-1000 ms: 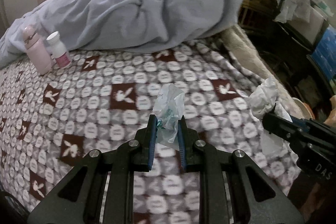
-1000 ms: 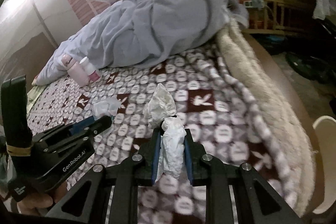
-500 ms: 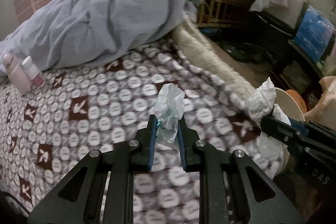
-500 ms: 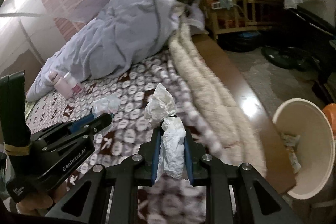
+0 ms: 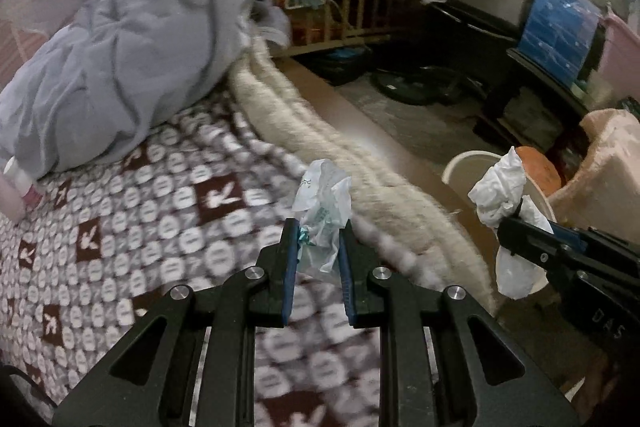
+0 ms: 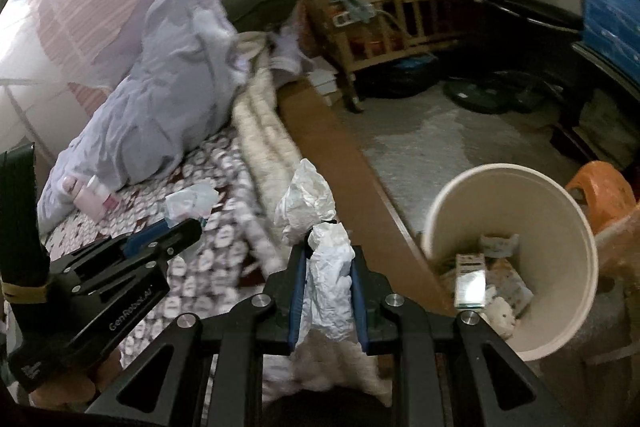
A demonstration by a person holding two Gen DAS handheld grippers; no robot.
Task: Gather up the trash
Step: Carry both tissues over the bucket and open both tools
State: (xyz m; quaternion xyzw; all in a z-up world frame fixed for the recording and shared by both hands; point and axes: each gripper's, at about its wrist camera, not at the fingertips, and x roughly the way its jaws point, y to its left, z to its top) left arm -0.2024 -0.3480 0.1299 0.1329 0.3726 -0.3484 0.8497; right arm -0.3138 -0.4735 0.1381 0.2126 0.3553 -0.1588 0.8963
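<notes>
Right wrist view: my right gripper (image 6: 327, 269) is clamped on one crumpled white paper wad (image 6: 320, 247), my left gripper (image 5: 318, 259) on one clear plastic wrapper (image 5: 322, 203); I judge this the carry, next releasing both over the single cream round bin (image 6: 560, 307)

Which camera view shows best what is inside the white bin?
The right wrist view: the white bin opens toward the camera, with trash visible inside. The left wrist view shows only part of its rim, behind the crumpled tissue.
</notes>
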